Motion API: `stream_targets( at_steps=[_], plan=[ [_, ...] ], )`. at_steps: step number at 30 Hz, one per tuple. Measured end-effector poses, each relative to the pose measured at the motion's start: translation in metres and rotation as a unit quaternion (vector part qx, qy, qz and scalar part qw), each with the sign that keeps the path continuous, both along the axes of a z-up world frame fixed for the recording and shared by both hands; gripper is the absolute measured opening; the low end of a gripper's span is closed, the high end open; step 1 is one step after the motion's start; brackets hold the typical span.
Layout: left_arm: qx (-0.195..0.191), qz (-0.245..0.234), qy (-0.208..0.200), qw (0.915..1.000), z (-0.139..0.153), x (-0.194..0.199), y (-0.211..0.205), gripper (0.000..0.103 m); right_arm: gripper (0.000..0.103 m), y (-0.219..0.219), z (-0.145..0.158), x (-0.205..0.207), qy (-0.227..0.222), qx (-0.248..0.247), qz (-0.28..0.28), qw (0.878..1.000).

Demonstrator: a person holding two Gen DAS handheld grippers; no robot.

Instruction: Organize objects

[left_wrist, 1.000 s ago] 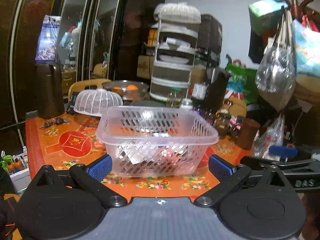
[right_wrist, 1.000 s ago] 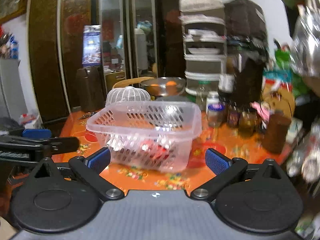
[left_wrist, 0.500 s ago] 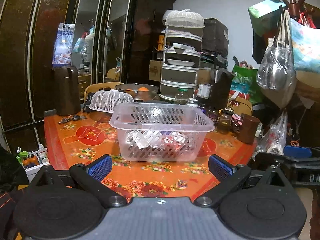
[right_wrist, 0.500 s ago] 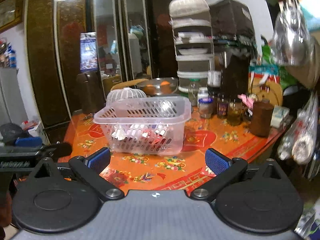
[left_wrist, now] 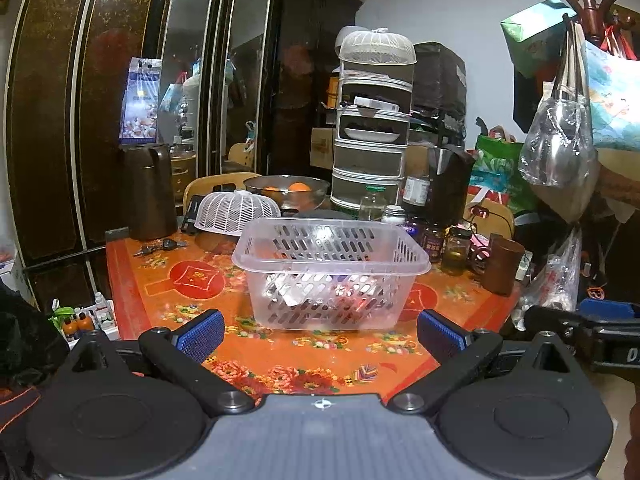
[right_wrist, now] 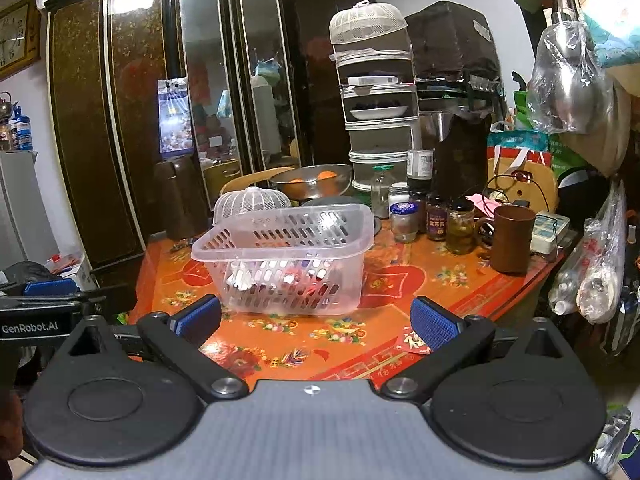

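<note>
Basket (left_wrist: 332,272) of clear slotted plastic sits near mid-tabletop (left_wrist: 280,356) on the orange floral cover, holding small items too jumbled to identify. Left gripper (left_wrist: 320,334) and right gripper (right_wrist: 316,322) both have jaws spread wide with nothing between them, apart from the basket at the near tabletop edge. White mesh dome (left_wrist: 238,212) and jars (right_wrist: 436,222) stand behind the basket.

I see a dark mirrored wardrobe (right_wrist: 168,112) along the far left, a pale wall (left_wrist: 472,24) far right, and a wall clock (right_wrist: 16,40) at left.
</note>
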State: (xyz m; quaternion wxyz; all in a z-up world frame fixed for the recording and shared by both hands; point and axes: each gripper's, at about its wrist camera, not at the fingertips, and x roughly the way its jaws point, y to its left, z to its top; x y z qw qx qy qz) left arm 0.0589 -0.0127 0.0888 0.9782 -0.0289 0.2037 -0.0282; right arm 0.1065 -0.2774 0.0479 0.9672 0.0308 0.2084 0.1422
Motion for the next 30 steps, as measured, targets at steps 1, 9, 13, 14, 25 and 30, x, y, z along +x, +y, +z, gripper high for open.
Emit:
stream_targets(
  at_steps=[1, 9, 13, 14, 25, 30],
  plan=[
    [0.001, -0.001, -0.001, 1.0000, 0.0005, -0.0006, -0.0010, 0.103, 0.103, 0.0006, -0.0004, 0.0001, 0.001, -0.003, 0.000, 1.000],
    [0.003, 0.001, -0.002, 1.0000, 0.0020, -0.0030, -0.0044, 0.103, 0.103, 0.0010, 0.0002, -0.0020, 0.000, 0.000, -0.001, 1.000],
    [-0.001, 0.003, -0.003, 1.0000, 0.0022, -0.0032, -0.0038, 0.103, 0.103, -0.0016, 0.0026, -0.0031, 0.000, 0.006, 0.002, 1.000],
    [-0.001, 0.002, -0.004, 1.0000, 0.0024, -0.0041, -0.0039, 0.103, 0.103, -0.0014, 0.0030, -0.0035, -0.001, 0.005, 0.003, 1.000],
    [0.001, 0.000, -0.002, 1.0000, 0.0029, -0.0038, -0.0069, 0.103, 0.103, -0.0021, 0.0033, -0.0020, 0.004, 0.008, 0.006, 1.000],
    [0.001, 0.000, -0.002, 1.0000, 0.0029, -0.0037, -0.0078, 0.103, 0.103, -0.0038, 0.0022, -0.0007, 0.008, 0.012, 0.006, 1.000]
  ],
)
